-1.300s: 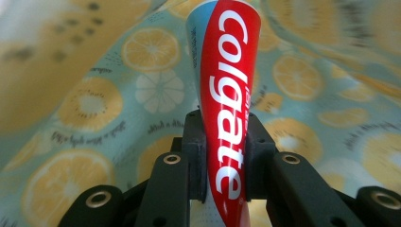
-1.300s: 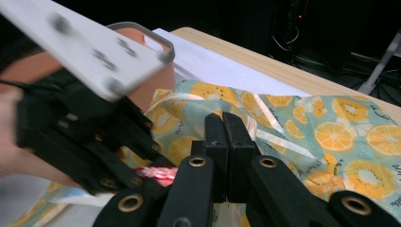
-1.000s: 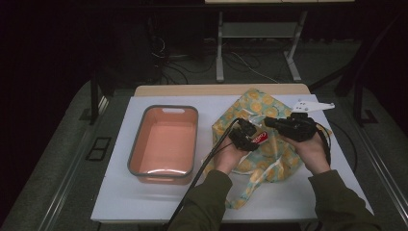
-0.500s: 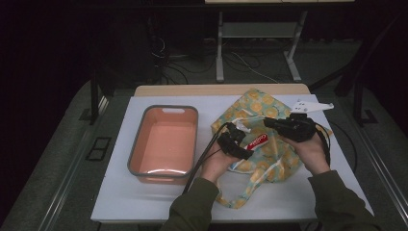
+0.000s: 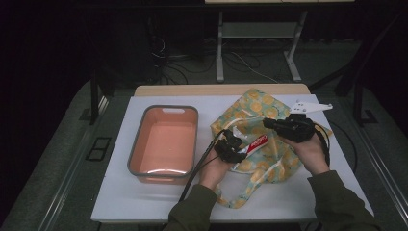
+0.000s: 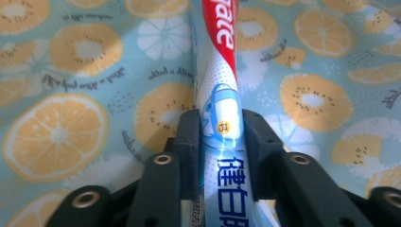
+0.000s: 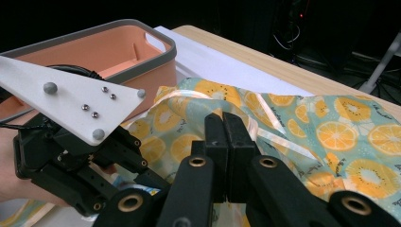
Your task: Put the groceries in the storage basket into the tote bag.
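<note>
Your left gripper [image 6: 221, 142] is clamped on the toothpaste tube [image 6: 218, 71], clear of the fruit-print bag [image 5: 269, 108]; your right gripper [image 7: 226, 137], jaws together, pins the fabric steady.

**Dark room, lit table**

White tabletop [image 5: 144, 202] with a wood strip [image 5: 221, 89] along the far edge. Grey floor [image 5: 57, 168] around it. Metal stand legs [image 5: 220, 53] behind, loose cables [image 5: 183, 57] on the floor. Background is black, possibly curtain.
</note>
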A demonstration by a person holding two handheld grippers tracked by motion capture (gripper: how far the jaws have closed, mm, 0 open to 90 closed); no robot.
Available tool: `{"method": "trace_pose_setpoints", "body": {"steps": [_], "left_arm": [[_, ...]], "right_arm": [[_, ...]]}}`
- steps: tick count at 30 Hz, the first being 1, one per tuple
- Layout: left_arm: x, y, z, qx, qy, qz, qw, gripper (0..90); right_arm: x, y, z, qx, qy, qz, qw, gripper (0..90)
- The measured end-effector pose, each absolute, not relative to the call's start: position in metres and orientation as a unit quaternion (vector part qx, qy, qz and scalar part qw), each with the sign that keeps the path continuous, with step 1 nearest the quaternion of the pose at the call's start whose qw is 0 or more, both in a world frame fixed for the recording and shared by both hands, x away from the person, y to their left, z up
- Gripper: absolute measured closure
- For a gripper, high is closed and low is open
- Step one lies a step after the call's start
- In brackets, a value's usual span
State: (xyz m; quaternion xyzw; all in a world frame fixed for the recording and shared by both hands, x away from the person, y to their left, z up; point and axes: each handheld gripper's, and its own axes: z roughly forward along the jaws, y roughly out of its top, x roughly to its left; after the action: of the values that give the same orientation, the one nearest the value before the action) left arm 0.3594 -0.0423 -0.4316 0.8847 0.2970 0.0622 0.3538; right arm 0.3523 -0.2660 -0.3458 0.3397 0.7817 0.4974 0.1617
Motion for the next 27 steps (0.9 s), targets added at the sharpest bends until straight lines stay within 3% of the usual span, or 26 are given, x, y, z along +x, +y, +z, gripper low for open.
{"method": "trace_pose_setpoints", "body": {"steps": [16,27], "left_arm": [[0.399,-0.106,-0.431,0.882,0.301,0.067,0.355,75.2],[0.394,-0.089,-0.428,0.866,0.302,0.070,0.391,69.3]], "right_arm": [[0.351,-0.272,-0.343,0.347,0.776,0.497,0.175,89.8],[0.353,-0.279,-0.343,0.349,0.772,0.504,0.169,89.7]]}}
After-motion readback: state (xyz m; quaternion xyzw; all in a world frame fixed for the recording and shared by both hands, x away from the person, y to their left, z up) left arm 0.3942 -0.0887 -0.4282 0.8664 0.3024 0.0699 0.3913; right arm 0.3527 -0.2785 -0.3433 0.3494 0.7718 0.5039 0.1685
